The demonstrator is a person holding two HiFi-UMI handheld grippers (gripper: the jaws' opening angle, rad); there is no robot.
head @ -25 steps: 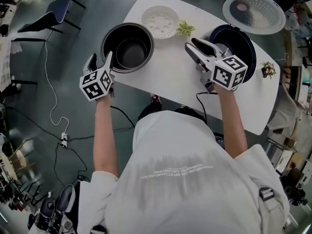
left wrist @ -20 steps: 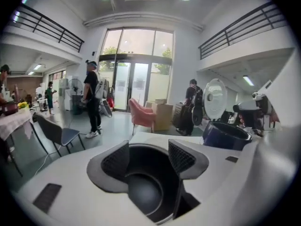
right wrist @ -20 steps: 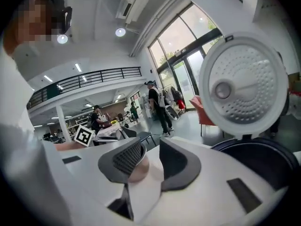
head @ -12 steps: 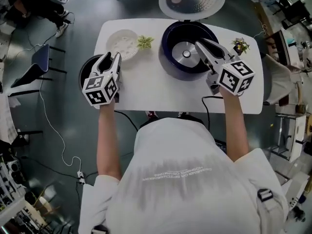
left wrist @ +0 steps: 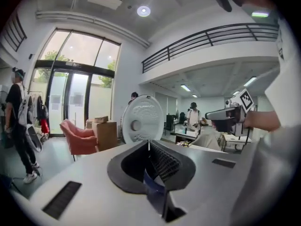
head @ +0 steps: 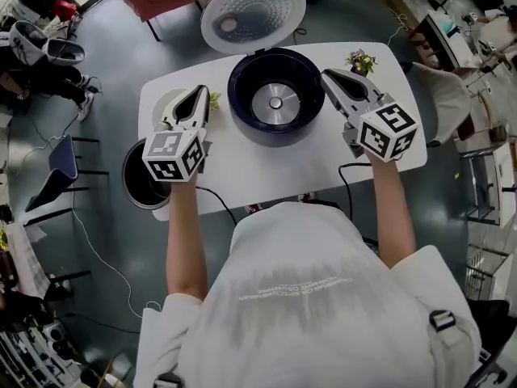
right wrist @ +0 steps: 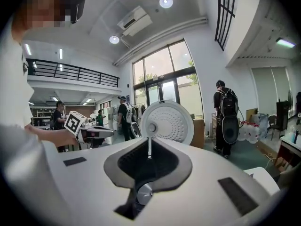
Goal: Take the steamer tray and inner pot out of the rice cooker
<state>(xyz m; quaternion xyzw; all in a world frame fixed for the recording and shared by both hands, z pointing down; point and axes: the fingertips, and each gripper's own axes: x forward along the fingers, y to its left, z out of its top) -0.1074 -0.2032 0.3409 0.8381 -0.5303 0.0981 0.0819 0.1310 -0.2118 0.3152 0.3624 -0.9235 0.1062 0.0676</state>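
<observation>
The dark blue rice cooker (head: 275, 95) stands open mid-table with its bare heating plate showing and its lid (head: 253, 12) up. The black inner pot (head: 141, 180) sits at the table's left front corner, partly behind my left gripper's cube. The white steamer tray (head: 171, 102) is mostly hidden behind my left gripper (head: 198, 95). Its jaws have just been closing and now stand shut and empty, left of the cooker. My right gripper (head: 333, 78) has also just been closing and is shut with nothing in it, right of the cooker. The lid (left wrist: 141, 121) (right wrist: 169, 121) shows past both jaws.
The white table (head: 266, 172) also holds a small potted plant (head: 361, 59) at the back right and a green sprig (head: 214, 99) by the tray. A black cable (head: 347, 172) hangs off the front edge. Chairs, bags and several people stand around the room.
Both grippers have come up and away from the pot and cooker, and their jaws have closed with nothing in them. The inner pot stays at the table's left.
</observation>
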